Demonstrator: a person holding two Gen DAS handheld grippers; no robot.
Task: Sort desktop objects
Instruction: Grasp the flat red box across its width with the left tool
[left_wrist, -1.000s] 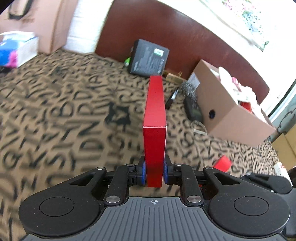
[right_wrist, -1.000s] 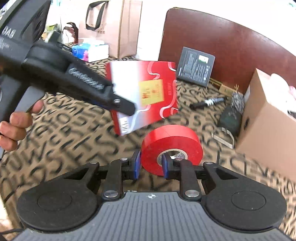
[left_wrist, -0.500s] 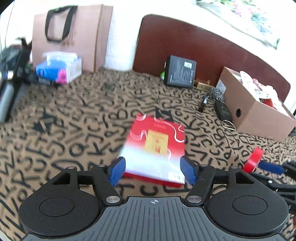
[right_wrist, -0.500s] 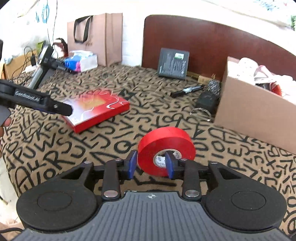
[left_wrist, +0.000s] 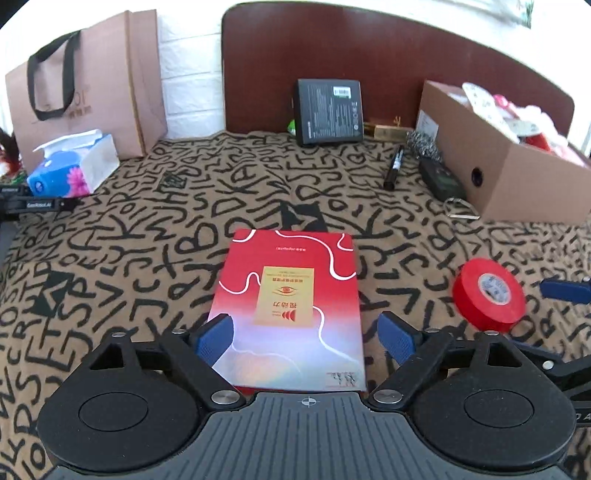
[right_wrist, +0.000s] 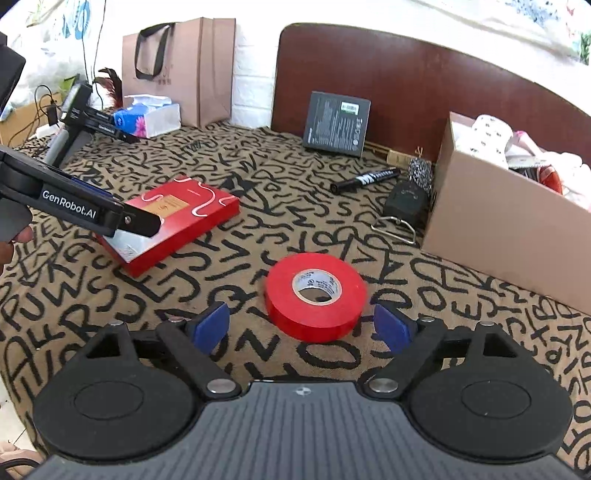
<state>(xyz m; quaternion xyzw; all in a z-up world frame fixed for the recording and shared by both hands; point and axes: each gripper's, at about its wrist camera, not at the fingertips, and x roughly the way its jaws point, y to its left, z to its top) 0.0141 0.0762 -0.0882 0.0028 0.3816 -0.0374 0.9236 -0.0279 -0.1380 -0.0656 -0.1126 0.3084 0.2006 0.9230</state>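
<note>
Both tongs are opening, gripping nothing: left gripper (left_wrist: 306, 334) straddles the red book (left_wrist: 291, 306) lying mid-bed; right gripper (right_wrist: 301, 328) flanks the tape roll (right_wrist: 316, 295) nearer the cardboard box (right_wrist: 509, 221). Book seems stiff and light; take it by its edges.

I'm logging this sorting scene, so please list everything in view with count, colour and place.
box: 1, red, flat on the cloth
tape roll: 1, red, flat on the cloth
marker: 1, black, far right
dark box: 1, black, leaning on headboard
cardboard box: 1, brown, right, filled
tissue pack: 1, blue-white, far left
paper bag: 1, pinkish brown, far left
left hand-held gripper: black, blue pads, jaws opening, astride the red box
right hand-held gripper: same, jaws opening, tape roll free
</note>
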